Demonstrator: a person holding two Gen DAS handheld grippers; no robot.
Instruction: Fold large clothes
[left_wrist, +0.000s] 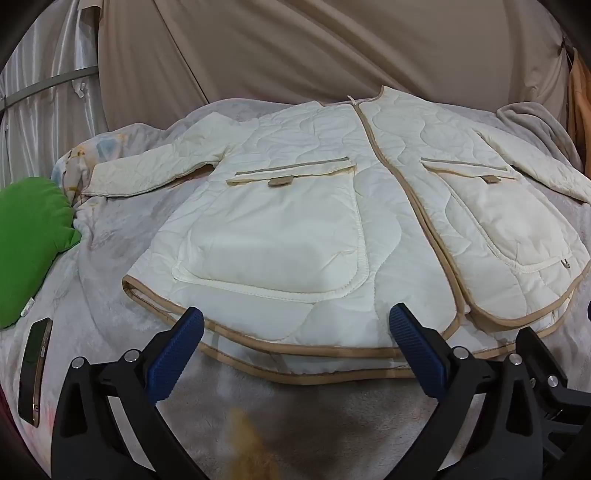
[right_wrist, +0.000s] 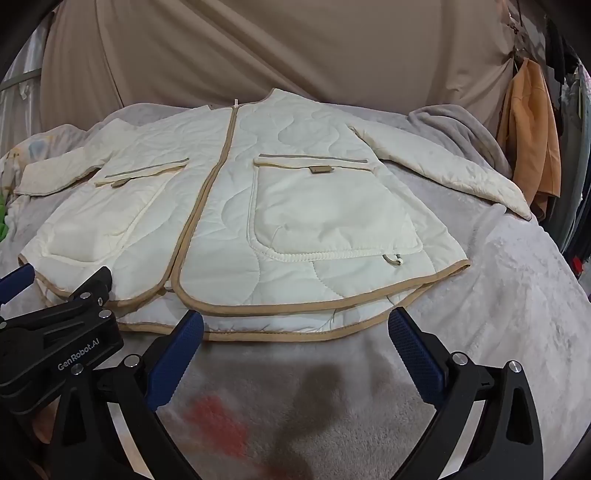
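**Quilted jacket spread flat, both grippers spread wide and empty at its hem**

A cream quilted jacket lies front-up and unfolded on a grey fleece blanket, zipped down the middle, with tan binding along its hem and front edges. Its collar points away from the grippers toward a beige draped cloth behind it. Both sleeves stretch outward from the body of the jacket, and a large patch pocket sits on each front panel.

The left gripper hovers just in front of the jacket's hem, on the jacket's left half as seen, its blue-padded fingers spread fully apart with nothing between them. The right gripper hangs likewise before the hem on the other half, fingers wide apart and holding nothing; neither touches the jacket.

Well to the left of the jacket lie a green cushion and, nearer the grippers, a phone. To the right of the jacket's far sleeve hangs an orange garment.
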